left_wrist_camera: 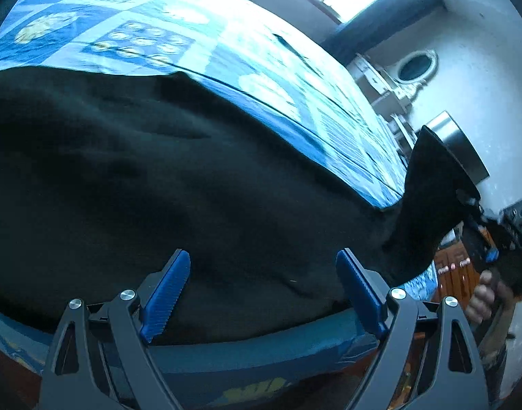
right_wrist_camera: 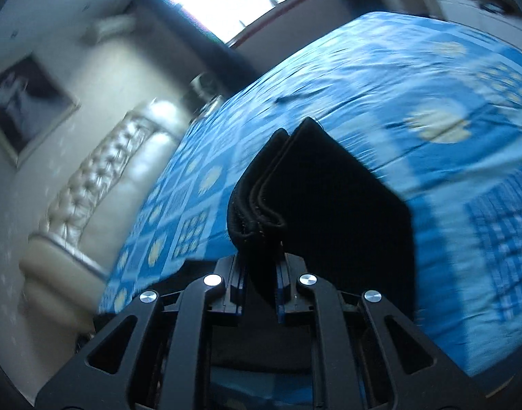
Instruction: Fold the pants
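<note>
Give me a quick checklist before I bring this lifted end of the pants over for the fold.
1. Right gripper shut on the pants: ok.
2. All hem layers caught between the fingers: cannot tell.
3. Left gripper open above the cloth, holding nothing: ok.
4. Rest of the pants lying on the blue bedsheet: ok.
5. Cloth wrinkle-free: cannot tell, too dark.
6. Sheet ahead bare for landing: ok.

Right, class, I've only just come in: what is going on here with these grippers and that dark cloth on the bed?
A person is folding black pants on a bed with a blue patterned sheet. The right gripper is shut on a bunched edge of the pants and lifts it off the bed. The left gripper is open, its blue pads over the cloth near the bed's edge, gripping nothing yet.
</note>
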A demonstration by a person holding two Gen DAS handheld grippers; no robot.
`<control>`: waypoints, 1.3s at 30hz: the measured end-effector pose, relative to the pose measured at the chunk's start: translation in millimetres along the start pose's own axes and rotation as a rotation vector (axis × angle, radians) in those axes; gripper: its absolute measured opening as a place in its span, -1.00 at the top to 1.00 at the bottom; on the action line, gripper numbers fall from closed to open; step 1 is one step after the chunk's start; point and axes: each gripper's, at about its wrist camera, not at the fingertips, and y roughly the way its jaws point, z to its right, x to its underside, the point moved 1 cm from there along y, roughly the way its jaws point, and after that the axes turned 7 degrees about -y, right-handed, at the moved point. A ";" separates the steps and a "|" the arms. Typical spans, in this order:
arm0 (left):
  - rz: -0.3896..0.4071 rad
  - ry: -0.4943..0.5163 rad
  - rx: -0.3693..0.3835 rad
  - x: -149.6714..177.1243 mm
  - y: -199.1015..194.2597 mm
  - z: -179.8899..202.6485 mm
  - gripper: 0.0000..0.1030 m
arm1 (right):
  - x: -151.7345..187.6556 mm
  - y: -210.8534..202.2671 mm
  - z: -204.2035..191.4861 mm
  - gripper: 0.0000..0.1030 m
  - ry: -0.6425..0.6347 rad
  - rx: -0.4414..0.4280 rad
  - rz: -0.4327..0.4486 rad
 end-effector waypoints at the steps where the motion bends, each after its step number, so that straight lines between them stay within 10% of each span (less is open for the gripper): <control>1: 0.006 -0.010 -0.002 -3.2 -2.4 -4.5 -0.67 | 4.3 7.5 -13.2 0.76 -0.024 -0.012 -0.017; 12: 0.029 -0.051 -0.007 -10.9 -16.1 -23.1 -0.67 | 66.5 86.7 -95.5 0.76 -0.172 -0.041 -0.166; 33: 0.038 -0.014 -0.039 -9.4 -11.3 -24.1 -0.67 | 147.8 147.1 -124.4 0.75 -0.323 0.034 -0.355; 39: 0.063 -0.018 -0.034 -10.9 -15.1 -29.5 -0.67 | 155.0 152.1 -126.7 0.47 -0.328 0.005 -0.389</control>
